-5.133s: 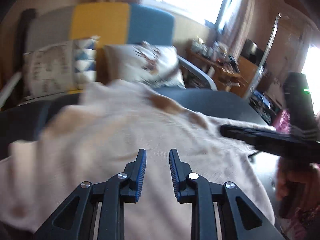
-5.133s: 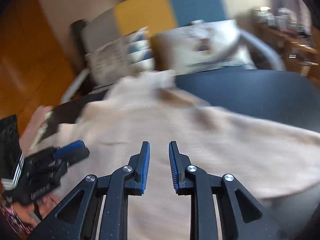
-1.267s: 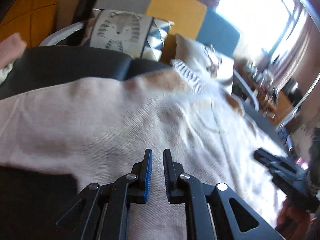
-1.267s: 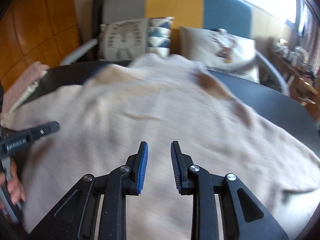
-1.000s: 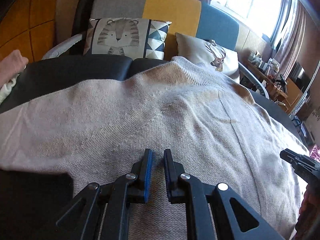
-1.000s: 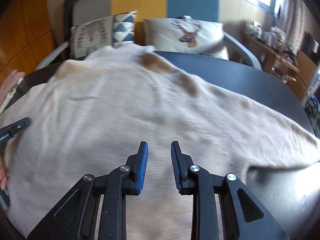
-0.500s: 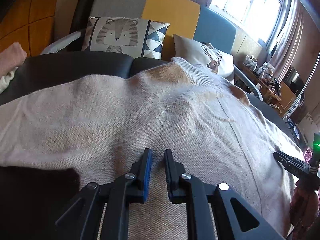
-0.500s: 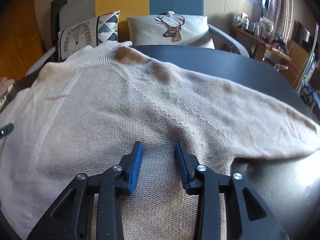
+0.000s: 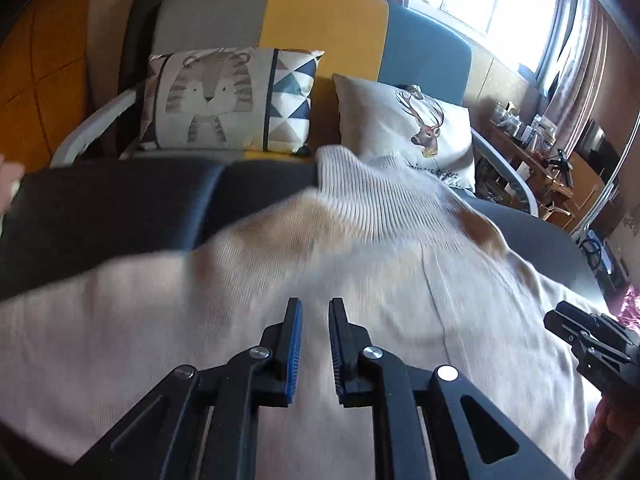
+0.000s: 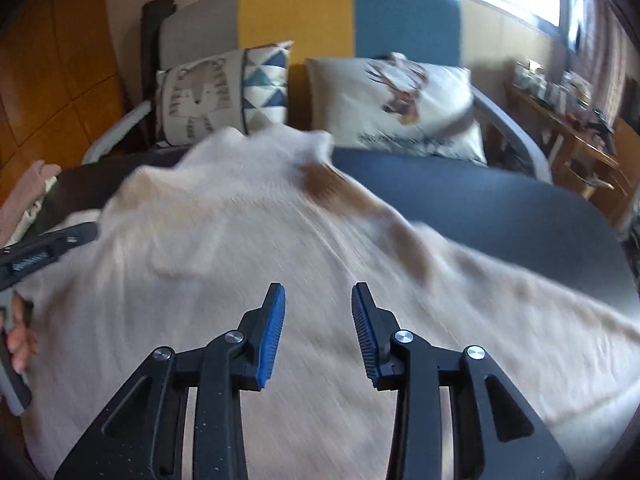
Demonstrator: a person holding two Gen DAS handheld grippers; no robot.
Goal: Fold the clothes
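A cream knitted sweater (image 9: 360,280) with brown patches at the shoulders lies spread on a dark table (image 9: 120,208), its ribbed collar at the far side. It also shows in the right wrist view (image 10: 240,260). My left gripper (image 9: 314,312) hovers over the sweater's body with a narrow gap between its jaws and nothing in them. My right gripper (image 10: 318,300) is open wider over the sweater's middle, empty. The right gripper shows at the right edge of the left wrist view (image 9: 588,340); the left gripper shows at the left of the right wrist view (image 10: 44,248).
A sofa (image 9: 320,28) in grey, yellow and blue stands behind the table with a tiger cushion (image 9: 224,100) and a deer cushion (image 9: 408,132). A cluttered wooden desk (image 9: 552,160) is at the right. Pink cloth (image 10: 28,184) lies at the table's left edge.
Both grippers have lifted and pulled back from the sweater. The right gripper has opened wider. The left jaws have parted slightly. The sweater looks blurred from motion.
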